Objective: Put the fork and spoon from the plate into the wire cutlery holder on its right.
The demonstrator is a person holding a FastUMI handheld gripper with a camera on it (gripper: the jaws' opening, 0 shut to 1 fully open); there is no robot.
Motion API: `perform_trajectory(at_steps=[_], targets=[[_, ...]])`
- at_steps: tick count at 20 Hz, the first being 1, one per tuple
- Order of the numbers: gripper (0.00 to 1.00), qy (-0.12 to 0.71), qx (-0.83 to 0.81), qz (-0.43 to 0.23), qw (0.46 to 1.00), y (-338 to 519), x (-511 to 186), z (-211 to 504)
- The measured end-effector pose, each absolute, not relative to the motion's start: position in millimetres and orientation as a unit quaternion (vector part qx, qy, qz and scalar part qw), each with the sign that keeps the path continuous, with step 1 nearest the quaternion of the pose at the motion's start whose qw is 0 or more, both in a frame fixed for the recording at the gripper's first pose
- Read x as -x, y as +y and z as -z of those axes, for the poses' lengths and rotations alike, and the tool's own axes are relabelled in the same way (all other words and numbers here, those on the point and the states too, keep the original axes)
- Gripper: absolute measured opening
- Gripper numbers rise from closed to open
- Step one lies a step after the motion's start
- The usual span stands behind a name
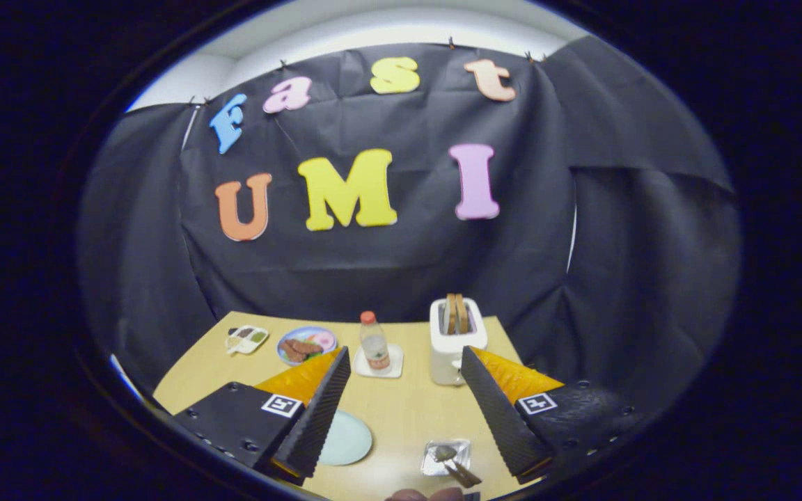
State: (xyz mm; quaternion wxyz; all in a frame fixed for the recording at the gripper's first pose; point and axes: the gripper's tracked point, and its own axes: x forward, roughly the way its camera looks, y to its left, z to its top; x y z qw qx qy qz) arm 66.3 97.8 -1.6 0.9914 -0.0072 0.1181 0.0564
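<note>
Between the fingers, tool (401, 410) is sitting spread wide, gripping nothing. Cutlery is poking from wire holder (446, 457) just ahead; plate (347, 438) beside left finger. Judged light, stiff, slippery; grip mid-handle.

Cloth-walled demo booth, breakfast table (401, 410)

A wooden table (415, 417) is standing against the black cloth wall (387, 264). A white toaster (455, 342) is sitting toward the back with two slices of toast (457, 313) sticking up from its slots. Left of it, a clear bottle (374, 344) with a red cap is standing upright on a white coaster (380, 362). Further left, a blue dish (305, 344) is holding food, and a small white tray (247, 339) is lying just beside it.
</note>
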Motion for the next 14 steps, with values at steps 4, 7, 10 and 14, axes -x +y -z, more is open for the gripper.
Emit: perform_trajectory(at_steps=[4,7,10,14], targets=[[0.97,0.044,0.015,-0.041,0.998,101,-33,-31],[0.97,0.042,0.0,-0.033,0.999,100,-12,-34],[0.97,0.044,-0.018,-0.028,0.998,107,5,-35],[0.96,0.043,-0.018,-0.03,0.998,116,13,-35]])
